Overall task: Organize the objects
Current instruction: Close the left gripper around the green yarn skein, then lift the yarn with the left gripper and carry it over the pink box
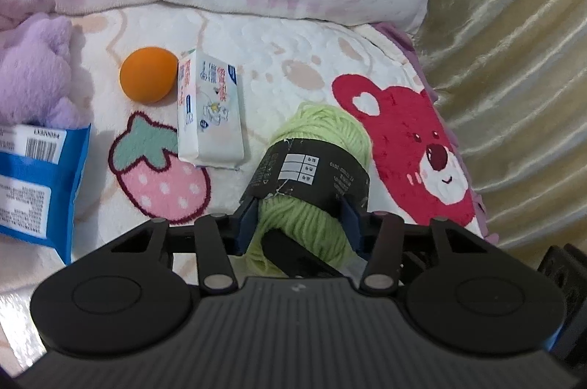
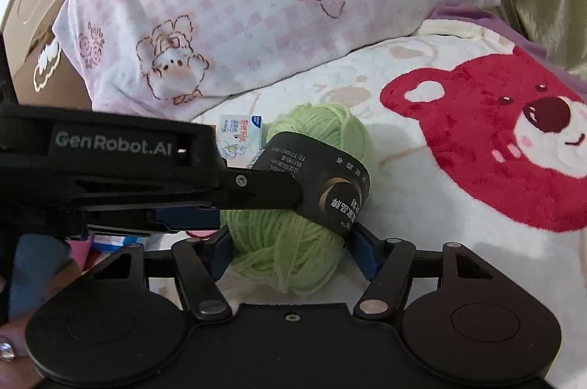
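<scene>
Between the blue pads of both grippers at once, the green yarn ball (image 1: 315,169) lies on the blanket (image 1: 293,59), long axis running away from the left gripper (image 1: 299,216), which pinches its near end, while the right gripper (image 2: 290,242) brackets its side, contact unclear.

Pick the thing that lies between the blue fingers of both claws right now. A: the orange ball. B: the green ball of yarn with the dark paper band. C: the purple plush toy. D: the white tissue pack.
B: the green ball of yarn sits between the fingers of the left claw and, in the right wrist view, between those of the right claw; the orange ball and tissue pack lie apart on the blanket.
</scene>
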A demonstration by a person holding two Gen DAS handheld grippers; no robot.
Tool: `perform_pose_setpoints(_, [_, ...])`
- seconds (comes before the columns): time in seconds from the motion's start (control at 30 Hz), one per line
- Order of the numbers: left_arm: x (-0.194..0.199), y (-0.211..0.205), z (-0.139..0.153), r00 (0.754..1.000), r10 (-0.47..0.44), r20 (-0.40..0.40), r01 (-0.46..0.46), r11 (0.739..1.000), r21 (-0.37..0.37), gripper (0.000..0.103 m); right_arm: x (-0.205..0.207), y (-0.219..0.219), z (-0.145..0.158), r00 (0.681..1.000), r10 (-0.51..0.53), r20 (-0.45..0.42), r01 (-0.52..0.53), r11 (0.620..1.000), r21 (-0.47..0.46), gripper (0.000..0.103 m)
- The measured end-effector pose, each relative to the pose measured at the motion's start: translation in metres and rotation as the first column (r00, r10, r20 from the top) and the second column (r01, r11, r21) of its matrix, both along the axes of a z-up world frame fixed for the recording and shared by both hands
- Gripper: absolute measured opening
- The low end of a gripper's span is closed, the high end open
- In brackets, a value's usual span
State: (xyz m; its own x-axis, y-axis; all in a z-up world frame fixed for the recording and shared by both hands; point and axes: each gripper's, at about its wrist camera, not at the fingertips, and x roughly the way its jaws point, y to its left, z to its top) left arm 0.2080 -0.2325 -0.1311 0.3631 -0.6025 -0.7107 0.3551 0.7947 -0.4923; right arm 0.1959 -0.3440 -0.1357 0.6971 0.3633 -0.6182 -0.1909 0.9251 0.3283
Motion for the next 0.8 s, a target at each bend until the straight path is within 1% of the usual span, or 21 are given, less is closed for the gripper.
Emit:
perform_pose_setpoints(0.03, [-0.001, 0.000, 0.001, 1.000, -0.003, -0.003, 0.003, 1.000, 0.000, 0.044, 0.000, 0.001, -0.001, 1.000, 0.004, 0.004, -0.004, 1.000, -0.009, 0.069])
perform_pose_setpoints(0.13, [-0.007, 0.001, 0.007, 0.999, -0.038, 0.028, 0.038, 0.999, 0.011, 0.042, -0.005, 0.006, 0.005, 1.000, 0.017, 0.021, -0.016, 0.999, -0.046, 0.066])
perform_pose_setpoints(0.27, [-0.015, 0.008, 0.013, 0.999, -0.036, 0.030, 0.036, 0.999, -0.006, 0.041, -0.012, 0.013, 0.013, 0.998, 0.040, 0.044, -0.036, 0.995, -0.090, 0.063])
perform_pose_setpoints(0.4, [-0.027, 0.014, 0.020, 0.998, -0.047, 0.048, 0.047, 0.999, 0.001, 0.041, -0.024, 0.019, 0.020, 0.996, 0.062, 0.060, -0.054, 0.990, -0.128, 0.063])
perform_pose_setpoints(0.5, [-0.032, 0.021, 0.024, 0.997, -0.070, 0.033, 0.070, 0.998, 0.000, 0.041, -0.035, 0.025, 0.023, 0.996, 0.065, 0.058, -0.055, 0.986, -0.157, 0.063])
perform_pose_setpoints(0.57, [-0.038, 0.027, 0.027, 0.997, -0.069, 0.034, 0.070, 0.997, -0.014, 0.041, -0.042, 0.029, 0.027, 0.995, 0.076, 0.062, -0.064, 0.983, -0.172, 0.063])
perform_pose_setpoints(0.67, [-0.047, 0.033, 0.031, 0.997, -0.073, 0.037, 0.073, 0.997, -0.015, 0.041, -0.048, 0.029, 0.032, 0.994, 0.092, 0.051, -0.083, 0.984, -0.159, 0.063])
perform_pose_setpoints(0.8, [-0.058, 0.037, 0.039, 0.995, -0.092, 0.050, 0.091, 0.996, 0.018, 0.041, -0.056, 0.030, 0.037, 0.993, 0.116, 0.030, -0.111, 0.985, -0.129, 0.063])
